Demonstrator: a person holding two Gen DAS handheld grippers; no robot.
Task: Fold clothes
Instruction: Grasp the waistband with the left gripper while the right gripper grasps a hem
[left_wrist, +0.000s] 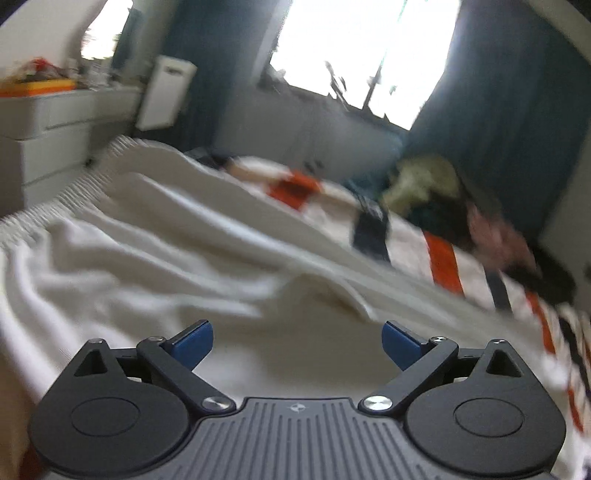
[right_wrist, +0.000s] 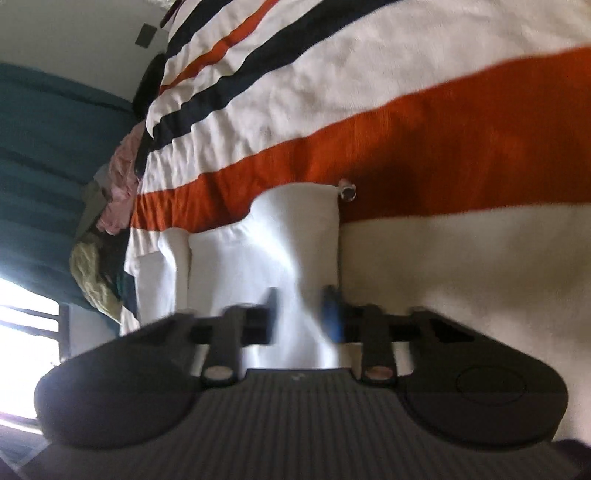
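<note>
Left tool (left_wrist: 297, 341) hangs wide open, blue pads well apart, nothing between them, right over a white garment (left_wrist: 147, 251) spread rumpled across the bed (left_wrist: 443, 258). Ribbed hem runs along the far-left edge, long creases thru the middle, so it's laid out but not flat. Right tool (right_wrist: 301, 308) has its fingers drawn in on a band of white cloth (right_wrist: 280, 236) that runs up between them; looks pinched on it, tho motion blur makes the contact soft. That cloth ends in a squared edge on the orange stripe of the striped blanket, w/ a small shiny bit just beside its corner; can't tell what that is.

How far along? My read: mid-job on this white piece. One part looks doubled into a narrow band, the rest is loose & wrinkled. Could equally be a fold going in or one being redone; can't settle which. A pile of other clothes (left_wrist: 424, 184) (yellowish, pink, dark) sits unfolded at the far side, so plenty left there.

Views differ: left shows the hem, room, window, dresser. Right shows the gripped band & blanket stripes up close, plus the pile edge-on.
</note>
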